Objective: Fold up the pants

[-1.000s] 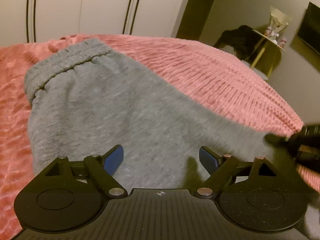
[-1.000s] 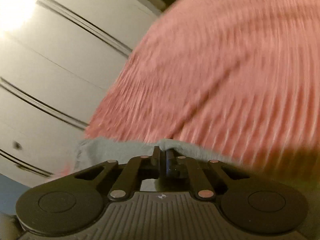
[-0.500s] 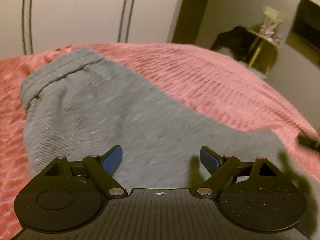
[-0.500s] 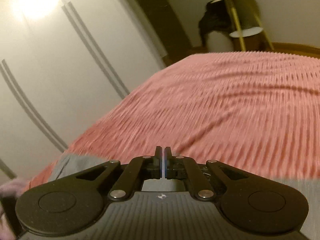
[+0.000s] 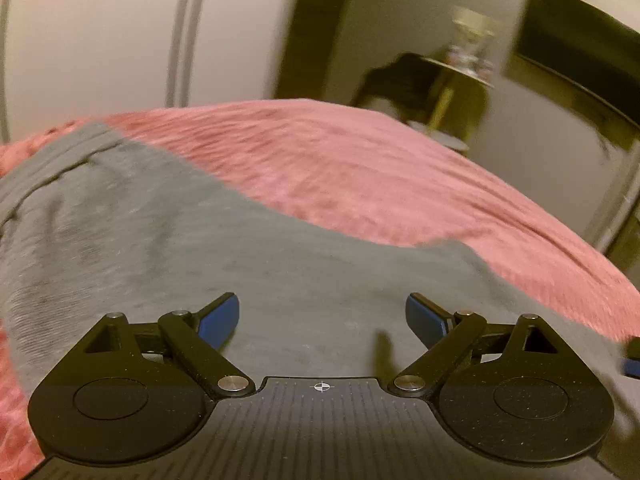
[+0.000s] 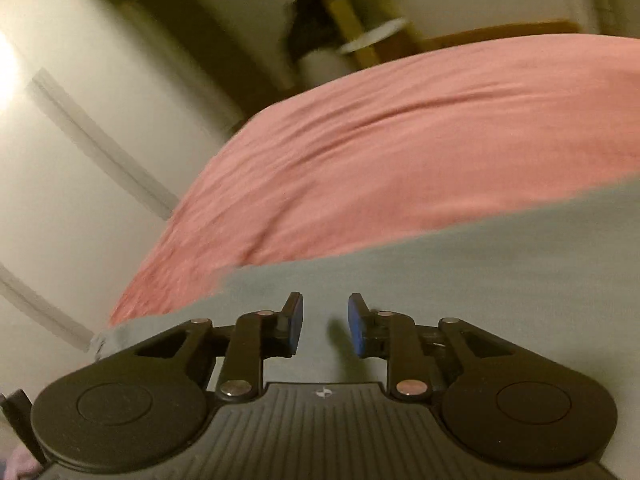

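Observation:
Grey sweatpants (image 5: 168, 232) lie flat on a pink ribbed bedspread (image 5: 360, 176), waistband at the far left. My left gripper (image 5: 322, 318) hovers over the grey cloth with its blue pads far apart and still widening; nothing is between them. In the right wrist view the grey pants (image 6: 460, 272) fill the near half of the bed. My right gripper (image 6: 325, 324) is above them, its jaws opening with a narrow gap and no cloth pinched. At the right edge of the left wrist view a blue pad of the right gripper (image 5: 632, 360) peeks in.
White wardrobe doors (image 5: 100, 32) stand behind the bed. A small yellow-legged side table (image 5: 460, 80) with dark clothing draped near it sits past the far corner. A dark screen (image 5: 580, 44) hangs on the right wall. The bedspread (image 6: 400, 140) stretches beyond the pants.
The right gripper swung across the bed and over the pants, and its shut jaws have parted. The left gripper shifted a little along the pants and turned slightly right; its jaws widened a bit.

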Available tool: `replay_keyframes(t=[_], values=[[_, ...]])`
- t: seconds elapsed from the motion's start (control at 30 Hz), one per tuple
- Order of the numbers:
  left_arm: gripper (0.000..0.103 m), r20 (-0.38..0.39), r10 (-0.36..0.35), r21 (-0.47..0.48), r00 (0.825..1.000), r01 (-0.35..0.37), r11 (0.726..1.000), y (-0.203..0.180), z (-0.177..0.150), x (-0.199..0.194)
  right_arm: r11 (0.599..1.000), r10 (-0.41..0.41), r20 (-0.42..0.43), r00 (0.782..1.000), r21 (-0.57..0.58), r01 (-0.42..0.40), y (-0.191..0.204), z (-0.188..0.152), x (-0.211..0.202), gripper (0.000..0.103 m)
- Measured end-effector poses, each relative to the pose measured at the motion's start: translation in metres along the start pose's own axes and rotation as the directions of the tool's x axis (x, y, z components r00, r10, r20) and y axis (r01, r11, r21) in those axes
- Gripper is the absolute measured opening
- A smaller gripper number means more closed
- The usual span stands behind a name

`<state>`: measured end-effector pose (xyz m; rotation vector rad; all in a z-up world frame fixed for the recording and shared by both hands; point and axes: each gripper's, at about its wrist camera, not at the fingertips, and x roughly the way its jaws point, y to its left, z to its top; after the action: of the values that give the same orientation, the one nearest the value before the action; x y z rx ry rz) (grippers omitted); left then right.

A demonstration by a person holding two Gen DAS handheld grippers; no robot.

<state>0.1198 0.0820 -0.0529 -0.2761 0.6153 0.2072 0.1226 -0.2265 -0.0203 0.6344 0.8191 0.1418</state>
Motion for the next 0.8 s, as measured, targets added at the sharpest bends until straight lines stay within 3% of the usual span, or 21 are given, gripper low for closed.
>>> replay_keyframes(t=[0.1,0.13,0.17,0.2,0.27,0.3,0.33,0.4,0.47,0.53,0.57,0.63,0.67,0.8], values=[[0.094,-0.008,-0.052,0.048,0.999,0.052,0.997,-0.016,-0.003,-0.006,0.982,-0.162,0.018,0.987,0.100,0.159,-0.074,0.001,-0.052,0.046],[0.094,-0.013,-0.067,0.073,0.998,0.067,0.995,-0.023,-0.005,-0.009,0.973,-0.195,-0.015,0.981,0.127,0.195,-0.099,0.001,-0.065,0.047],[0.094,-0.021,-0.080,0.106,0.997,0.082,0.991,-0.031,-0.009,-0.011,0.971,-0.181,-0.014,0.983,0.156,0.181,-0.120,-0.001,-0.076,0.035],[0.094,-0.032,-0.099,0.144,0.995,0.103,0.984,-0.040,-0.013,-0.014,0.964,-0.168,0.008,0.986,0.210,0.162,-0.139,-0.003,-0.093,0.035],[0.094,-0.058,-0.128,0.195,0.990,0.137,0.971,-0.054,-0.020,-0.020,0.926,-0.255,0.072,0.964,0.304,0.223,-0.163,-0.001,-0.128,0.040],[0.094,-0.068,-0.134,0.205,0.989,0.146,0.968,-0.058,-0.024,-0.024,0.905,-0.338,0.136,0.931,0.318,0.282,-0.173,-0.002,-0.149,0.043],[0.094,-0.080,-0.142,0.208,0.987,0.156,0.966,-0.061,-0.028,-0.027,0.874,-0.426,0.200,0.882,0.343,0.344,-0.182,-0.006,-0.172,0.046],[0.094,-0.117,-0.161,0.194,0.980,0.181,0.964,-0.065,-0.035,-0.032,0.817,-0.514,0.269,0.814,0.443,0.370,-0.204,-0.018,-0.209,0.046],[0.094,-0.162,-0.168,0.185,0.972,0.198,0.963,-0.070,-0.042,-0.032,0.758,-0.567,0.292,0.770,0.552,0.348,-0.228,-0.035,-0.240,0.046],[0.095,-0.183,-0.160,0.197,0.970,0.196,0.961,-0.074,-0.046,-0.029,0.696,-0.625,0.260,0.736,0.613,0.375,-0.247,-0.050,-0.256,0.047],[0.095,-0.187,-0.153,0.210,0.970,0.191,0.959,-0.076,-0.048,-0.027,0.685,-0.629,0.243,0.739,0.622,0.378,-0.254,-0.055,-0.259,0.049],[0.095,-0.193,-0.134,0.226,0.972,0.177,0.958,-0.079,-0.050,-0.023,0.697,-0.573,0.237,0.784,0.645,0.314,-0.269,-0.064,-0.256,0.049],[0.095,-0.193,-0.130,0.233,0.973,0.174,0.957,-0.079,-0.051,-0.024,0.709,-0.546,0.258,0.797,0.649,0.276,-0.272,-0.067,-0.253,0.049],[0.095,-0.198,-0.136,0.242,0.971,0.183,0.953,-0.078,-0.053,-0.029,0.761,-0.456,0.345,0.820,0.630,0.158,-0.291,-0.060,-0.245,0.049]])
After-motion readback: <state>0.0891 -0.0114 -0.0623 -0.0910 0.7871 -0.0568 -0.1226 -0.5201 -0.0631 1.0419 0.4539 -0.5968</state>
